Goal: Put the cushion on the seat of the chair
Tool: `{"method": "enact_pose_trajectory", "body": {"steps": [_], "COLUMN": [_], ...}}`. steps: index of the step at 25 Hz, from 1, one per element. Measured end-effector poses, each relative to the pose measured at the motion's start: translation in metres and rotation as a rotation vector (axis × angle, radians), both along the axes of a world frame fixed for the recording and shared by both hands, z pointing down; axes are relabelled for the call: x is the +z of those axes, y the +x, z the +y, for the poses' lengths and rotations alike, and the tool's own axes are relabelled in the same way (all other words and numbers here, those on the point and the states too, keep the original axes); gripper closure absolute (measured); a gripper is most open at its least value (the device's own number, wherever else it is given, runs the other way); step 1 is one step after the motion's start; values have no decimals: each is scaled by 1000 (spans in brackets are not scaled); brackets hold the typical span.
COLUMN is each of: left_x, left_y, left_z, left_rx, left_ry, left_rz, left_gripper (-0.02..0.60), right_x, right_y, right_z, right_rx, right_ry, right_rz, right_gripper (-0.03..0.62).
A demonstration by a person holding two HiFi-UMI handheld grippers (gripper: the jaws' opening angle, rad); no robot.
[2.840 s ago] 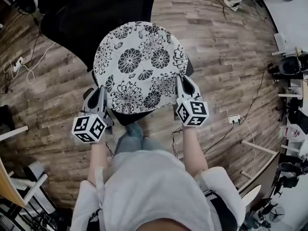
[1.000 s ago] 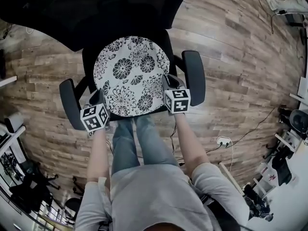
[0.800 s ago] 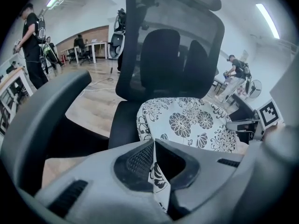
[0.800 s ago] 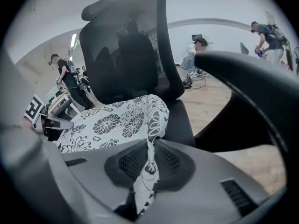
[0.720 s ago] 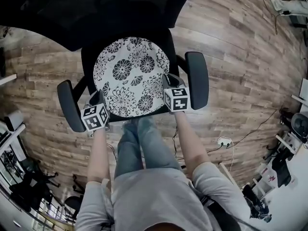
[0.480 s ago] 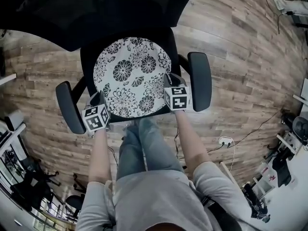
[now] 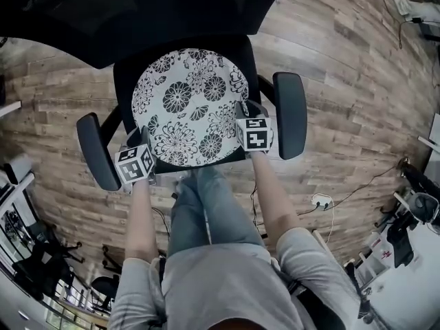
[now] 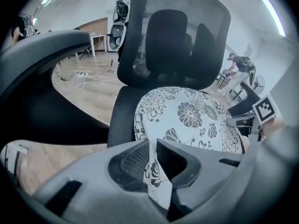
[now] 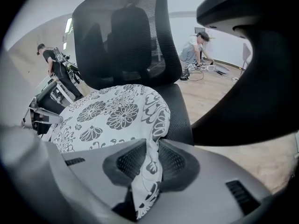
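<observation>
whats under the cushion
The black seat lies under the cushion; its mesh rim shows on both sides. The seat's middle is covered, so full contact cannot be confirmed. The left tongs and right tongs pinch the cushion's near edge.

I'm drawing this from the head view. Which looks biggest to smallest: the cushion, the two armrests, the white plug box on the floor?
1. cushion
2. left armrest and right armrest, about alike
3. plug box, though the floor is farther away

Even indoor light, strong fisheye warp
</observation>
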State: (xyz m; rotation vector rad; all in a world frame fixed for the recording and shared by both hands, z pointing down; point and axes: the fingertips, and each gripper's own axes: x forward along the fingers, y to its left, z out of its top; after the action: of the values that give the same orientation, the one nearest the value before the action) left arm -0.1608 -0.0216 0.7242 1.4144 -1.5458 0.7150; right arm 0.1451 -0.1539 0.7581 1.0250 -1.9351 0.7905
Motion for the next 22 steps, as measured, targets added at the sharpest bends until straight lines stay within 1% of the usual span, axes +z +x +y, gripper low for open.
{"method": "enact_pose_trajectory", "body": {"steps": [3,5,8,12,13,15,17,20,22], "left_x": [-5,-10,-25,-52,-59,-74,-90,-117,-137], "left_y": [-3,-2,2,13,16,21,24,29,29], "left_z": [2,4,3,-3,-4,-4,-2,5,11], "left_rx": [-19,-26,-26,29,50,90,110,117,123], "left_ry": [18,36,82,171,192,231,267,325,368], "left_rz": [0,14,14,-41,-53,-71,-74,-57,-49], "left_gripper": [517,485,468,472,487,541,555,560,561], "right_x": [-5,-12,-29,-63,-73,-92,-111,-138,-156], "right_y": [2,4,7,5,3,-2,-2,0,-1], "right_z": [-2,-1,-1,4,7,11,15,22,30], "right_rx": [22,26,39,52,55,75,99,126,133], "right_ry": [7,21,64,147,169,211,263,320,339], "right_rz": [-19,-28,-39,-87,-101,-126,-125,-122,-155], "right_gripper": [514,492,476,476,485,519,545,546,548]}}
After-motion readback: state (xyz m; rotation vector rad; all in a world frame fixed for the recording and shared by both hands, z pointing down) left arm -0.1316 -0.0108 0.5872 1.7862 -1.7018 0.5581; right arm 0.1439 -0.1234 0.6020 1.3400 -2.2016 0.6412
